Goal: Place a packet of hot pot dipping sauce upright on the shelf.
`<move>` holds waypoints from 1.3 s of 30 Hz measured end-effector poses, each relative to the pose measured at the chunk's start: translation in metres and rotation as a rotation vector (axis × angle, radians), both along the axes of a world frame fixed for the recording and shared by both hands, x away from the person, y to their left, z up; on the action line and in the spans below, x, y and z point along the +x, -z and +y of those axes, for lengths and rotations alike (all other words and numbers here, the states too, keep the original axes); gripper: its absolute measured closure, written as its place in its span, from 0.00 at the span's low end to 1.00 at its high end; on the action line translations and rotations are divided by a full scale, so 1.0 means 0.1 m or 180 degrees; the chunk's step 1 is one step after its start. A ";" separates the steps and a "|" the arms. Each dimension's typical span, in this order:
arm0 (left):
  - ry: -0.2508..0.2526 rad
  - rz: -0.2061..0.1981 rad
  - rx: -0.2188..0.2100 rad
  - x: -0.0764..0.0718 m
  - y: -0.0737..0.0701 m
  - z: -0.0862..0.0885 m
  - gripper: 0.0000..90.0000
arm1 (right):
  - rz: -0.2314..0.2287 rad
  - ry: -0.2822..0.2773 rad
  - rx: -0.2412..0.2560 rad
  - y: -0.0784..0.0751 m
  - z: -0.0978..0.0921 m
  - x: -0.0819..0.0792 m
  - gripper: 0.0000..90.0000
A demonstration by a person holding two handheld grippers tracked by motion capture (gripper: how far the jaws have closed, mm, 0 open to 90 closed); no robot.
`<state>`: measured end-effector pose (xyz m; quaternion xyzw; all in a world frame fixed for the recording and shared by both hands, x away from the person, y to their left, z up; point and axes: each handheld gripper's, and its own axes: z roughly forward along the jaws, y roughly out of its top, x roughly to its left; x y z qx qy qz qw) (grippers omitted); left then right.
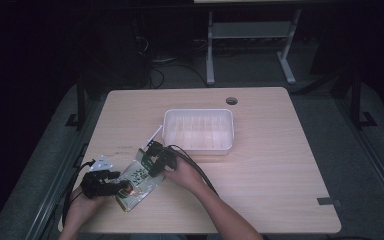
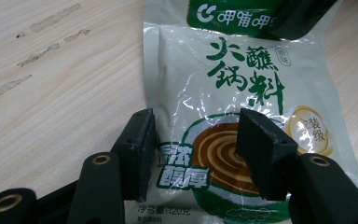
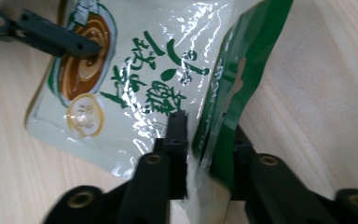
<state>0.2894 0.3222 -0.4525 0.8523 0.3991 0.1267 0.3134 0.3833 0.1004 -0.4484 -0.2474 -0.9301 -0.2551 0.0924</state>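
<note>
Desk point(image 1: 280, 165): light wood top, round cable hole point(image 1: 231, 100) at 12 o'clock. Bears white compartment tray point(image 1: 198, 130) near centre; green-and-white sauce pouch point(image 1: 139, 182) at 7 o'clock.

Landmark: we take the tray point(image 1: 198, 131), which sits on the table point(image 1: 280, 165) behind its middle.
Sauce packet point(image 1: 139, 181): we find it flat on the table, before and left of the tray.
Left gripper point(image 1: 111, 183): at the packet's end farther from the tray.
Right gripper point(image 1: 155, 161): at the packet's end nearer the tray.
Strip point(image 1: 152, 136): just left of the tray.
</note>
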 end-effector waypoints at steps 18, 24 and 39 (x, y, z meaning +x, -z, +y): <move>-0.0170 -0.0180 -0.0108 -0.03 -0.08 0.10 0.48 | 0.0181 0.0115 -0.0056 -0.16 -0.07 0.00 0.99; -0.0236 -0.0205 -0.0081 -0.03 -0.09 0.11 0.45 | 0.0189 0.0156 -0.0050 -0.31 -0.16 -0.04 0.99; -0.0276 -0.0195 -0.0060 -0.02 -0.07 0.13 0.43 | 0.0062 0.0139 -0.0018 -0.74 -0.34 -0.17 0.99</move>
